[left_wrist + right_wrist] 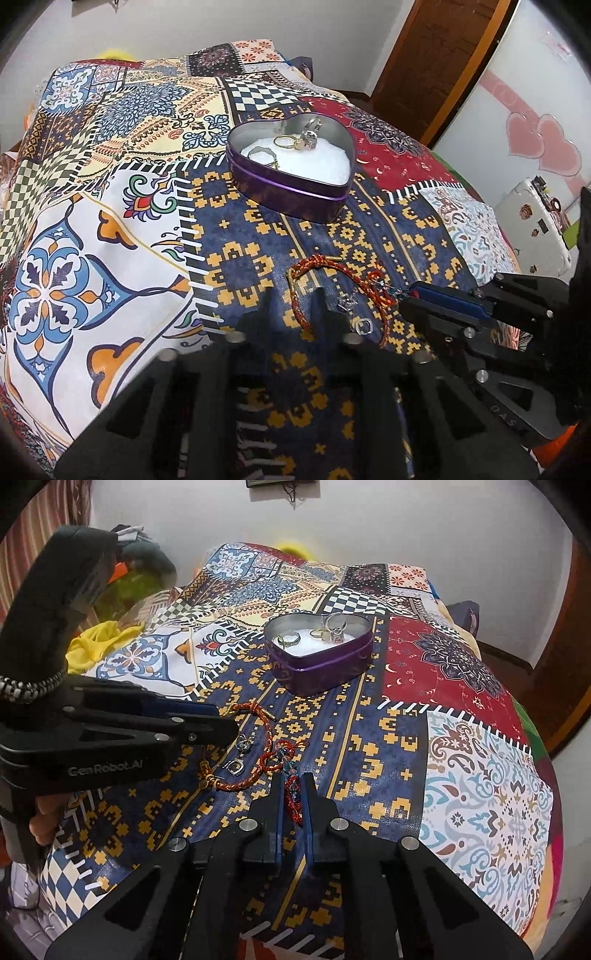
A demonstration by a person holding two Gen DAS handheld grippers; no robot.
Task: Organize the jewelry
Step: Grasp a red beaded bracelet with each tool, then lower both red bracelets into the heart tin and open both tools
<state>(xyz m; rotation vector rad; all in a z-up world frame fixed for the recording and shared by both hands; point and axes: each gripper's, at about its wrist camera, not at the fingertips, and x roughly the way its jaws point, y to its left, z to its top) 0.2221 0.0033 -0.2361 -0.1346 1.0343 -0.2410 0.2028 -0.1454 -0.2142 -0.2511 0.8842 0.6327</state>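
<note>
A purple heart-shaped tin (295, 188) (321, 668) with white padding holds several rings (295, 142) (328, 631). In front of it a red-orange braided bracelet (306, 284) (258, 760) lies on the patterned bedspread, with two small silver rings (364, 326) (236, 766) beside it. My left gripper (291, 302) hovers low over the bracelet's left part, its jaws a little apart with a strand between them. My right gripper (293, 794) is nearly shut around the bracelet's beaded red tassel (291, 790); it shows at the right of the left wrist view (443, 299).
A patchwork bedspread (110, 221) (480, 757) covers the bed. A white wall stands behind, a wooden door frame (436, 55) at the right, a yellow cloth (96, 642) at the bed's left edge, and a white stickered case (532, 221) beside the bed.
</note>
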